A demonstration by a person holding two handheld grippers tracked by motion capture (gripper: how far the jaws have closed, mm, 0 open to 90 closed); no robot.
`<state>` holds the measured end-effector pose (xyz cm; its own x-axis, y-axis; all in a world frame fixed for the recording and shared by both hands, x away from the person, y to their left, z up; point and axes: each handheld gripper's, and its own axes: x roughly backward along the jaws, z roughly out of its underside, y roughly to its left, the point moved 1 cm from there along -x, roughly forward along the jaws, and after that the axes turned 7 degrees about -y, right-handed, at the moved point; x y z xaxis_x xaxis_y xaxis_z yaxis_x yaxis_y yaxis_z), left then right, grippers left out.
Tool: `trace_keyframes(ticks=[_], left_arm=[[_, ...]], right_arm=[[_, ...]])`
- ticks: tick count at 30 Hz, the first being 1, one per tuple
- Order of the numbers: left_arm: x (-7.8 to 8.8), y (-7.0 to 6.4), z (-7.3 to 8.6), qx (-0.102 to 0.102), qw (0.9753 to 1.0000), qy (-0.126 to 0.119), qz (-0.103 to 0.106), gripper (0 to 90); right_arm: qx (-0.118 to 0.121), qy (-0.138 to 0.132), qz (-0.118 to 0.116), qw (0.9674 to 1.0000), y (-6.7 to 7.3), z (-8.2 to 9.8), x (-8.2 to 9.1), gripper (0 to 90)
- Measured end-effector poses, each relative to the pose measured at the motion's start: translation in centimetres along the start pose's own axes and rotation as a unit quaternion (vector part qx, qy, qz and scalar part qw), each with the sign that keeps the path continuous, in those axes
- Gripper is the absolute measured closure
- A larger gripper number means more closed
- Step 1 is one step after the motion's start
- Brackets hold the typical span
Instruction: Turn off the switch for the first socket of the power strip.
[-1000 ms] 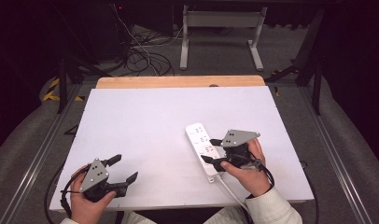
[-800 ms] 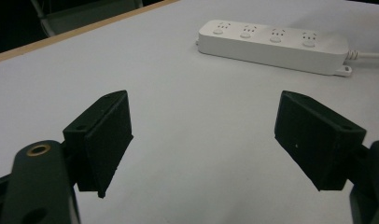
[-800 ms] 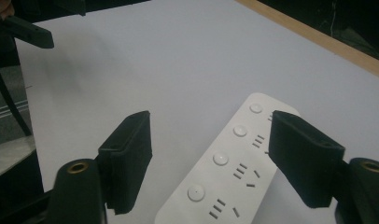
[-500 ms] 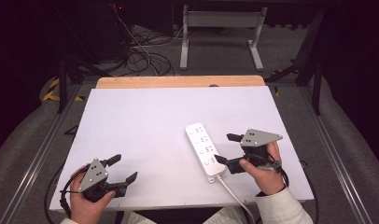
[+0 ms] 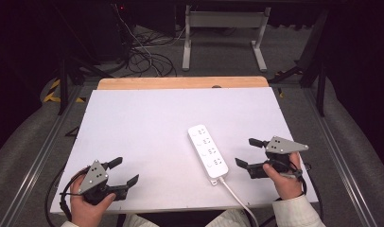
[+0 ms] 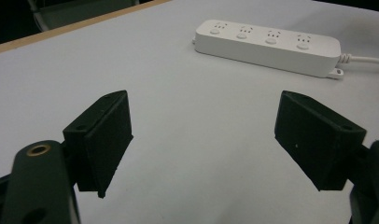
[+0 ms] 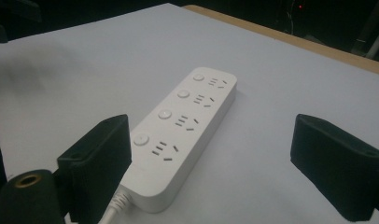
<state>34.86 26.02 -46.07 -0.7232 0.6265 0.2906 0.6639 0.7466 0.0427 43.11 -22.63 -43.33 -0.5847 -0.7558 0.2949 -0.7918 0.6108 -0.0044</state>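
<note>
High view: left gripper [image 5: 123,172] sits at the table's [image 5: 147,123] near-left corner, jaws spread wide, holding nothing. Right gripper [image 5: 247,152], jaws likewise agape and empty, hovers just beside the white power strip [image 5: 207,150] lying right of centre.

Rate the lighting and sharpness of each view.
High view: white table evenly lit, surroundings dark, everything sharp. Left gripper view: power strip crisp, near jaws soft. Right gripper view: dimmer, bluish, the strip slightly soft, jaws blurred.
</note>
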Motion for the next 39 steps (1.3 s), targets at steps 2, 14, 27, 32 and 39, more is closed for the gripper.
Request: trace_keyframes(ticks=[2,14,27,32,39], left_arm=[[0.0,0.0,0.0,0.0,1.0,-0.003,0.001,19.2],[0.1,0.1,0.0,-0.005,1.0,-0.006,0.004,19.2],[0.1,0.0,0.0,-0.008,1.0,-0.001,0.001,19.7],[-0.1,-0.1,0.1,-0.009,0.9999,-0.009,-0.001,19.4],[-0.1,0.0,0.1,-0.01,0.9999,-0.012,-0.002,19.0]], right_arm=[[-0.003,0.0,0.001,1.0,-0.3,0.6,0.3,11.4],[-0.019,0.04,0.022,0.9988,-1.7,4.1,1.1,10.2],[-0.029,0.064,0.027,0.9972,-2.0,6.3,1.6,10.0],[-0.034,0.064,0.02,0.9971,-1.7,6.8,1.6,9.2],[-0.02,0.046,0.02,0.9985,-1.6,6.4,1.7,9.1]])
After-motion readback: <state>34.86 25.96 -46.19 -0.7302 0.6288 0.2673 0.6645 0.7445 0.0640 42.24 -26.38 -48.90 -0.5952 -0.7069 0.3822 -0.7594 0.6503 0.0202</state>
